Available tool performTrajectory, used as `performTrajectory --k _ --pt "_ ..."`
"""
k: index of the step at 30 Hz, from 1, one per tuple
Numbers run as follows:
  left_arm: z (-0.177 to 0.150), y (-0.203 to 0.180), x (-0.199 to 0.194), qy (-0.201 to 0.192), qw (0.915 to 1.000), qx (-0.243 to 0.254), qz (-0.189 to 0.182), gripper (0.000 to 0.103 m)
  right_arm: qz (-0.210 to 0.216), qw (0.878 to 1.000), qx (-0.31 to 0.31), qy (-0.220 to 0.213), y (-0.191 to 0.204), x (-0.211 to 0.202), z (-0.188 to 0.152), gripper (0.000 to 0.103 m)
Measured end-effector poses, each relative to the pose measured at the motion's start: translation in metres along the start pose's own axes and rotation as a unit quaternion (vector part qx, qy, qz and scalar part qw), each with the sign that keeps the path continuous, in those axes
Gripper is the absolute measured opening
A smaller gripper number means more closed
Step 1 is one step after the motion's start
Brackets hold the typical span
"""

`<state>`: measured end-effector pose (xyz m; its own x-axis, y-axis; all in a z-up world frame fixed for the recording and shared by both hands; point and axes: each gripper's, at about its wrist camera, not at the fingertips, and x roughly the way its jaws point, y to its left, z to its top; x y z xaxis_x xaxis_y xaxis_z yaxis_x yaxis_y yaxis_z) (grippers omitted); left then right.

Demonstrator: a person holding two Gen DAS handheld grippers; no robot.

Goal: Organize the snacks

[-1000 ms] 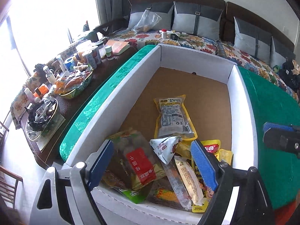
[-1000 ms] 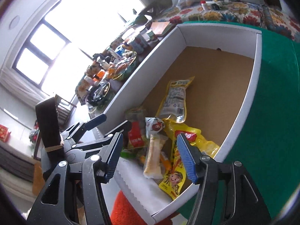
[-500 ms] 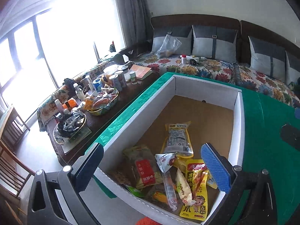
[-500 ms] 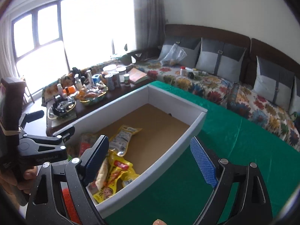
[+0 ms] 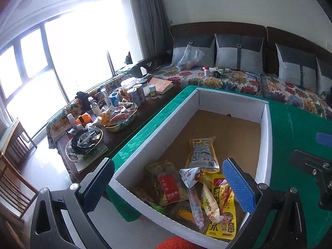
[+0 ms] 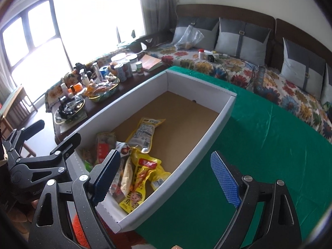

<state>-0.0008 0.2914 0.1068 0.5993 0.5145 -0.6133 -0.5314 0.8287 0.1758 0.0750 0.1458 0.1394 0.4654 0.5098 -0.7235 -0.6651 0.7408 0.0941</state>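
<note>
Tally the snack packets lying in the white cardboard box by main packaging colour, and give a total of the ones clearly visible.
Inside the white cardboard box:
Yellow packets: 2 (label-side-up pouch; cartoon-print pouch)
Clear packets with a red label: 1
White triangular packets: 1
Clear tube packets: 1
Cream packets: 1
Total: 6; others lie partly buried underneath.

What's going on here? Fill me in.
A person holds two handheld grippers above a white cardboard box on a green tablecloth. The left gripper and right gripper are both open and empty. Snack packets, including a yellow chicken-feet pouch, lie piled at the box's near end.
</note>
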Motion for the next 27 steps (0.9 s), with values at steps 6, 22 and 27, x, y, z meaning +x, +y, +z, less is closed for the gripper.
performTrajectory --k 6,22,27 --pt "-0.005 0.005 0.0 0.029 0.9995 0.006 -0.007 0.103 0.003 0.999 -0.017 -0.038 0.011 -0.017 0.002 0.091" --pt "0.002 0.037 -0.012 0.069 0.9955 -0.047 -0.044 0.103 0.015 0.999 0.022 0.031 0.023 -0.014 0.008 0.091" --pt "0.009 0.041 -0.023 0.056 0.9962 -0.044 -0.051 0.103 0.042 0.997 0.037 0.057 0.029 -0.017 0.014 0.091"
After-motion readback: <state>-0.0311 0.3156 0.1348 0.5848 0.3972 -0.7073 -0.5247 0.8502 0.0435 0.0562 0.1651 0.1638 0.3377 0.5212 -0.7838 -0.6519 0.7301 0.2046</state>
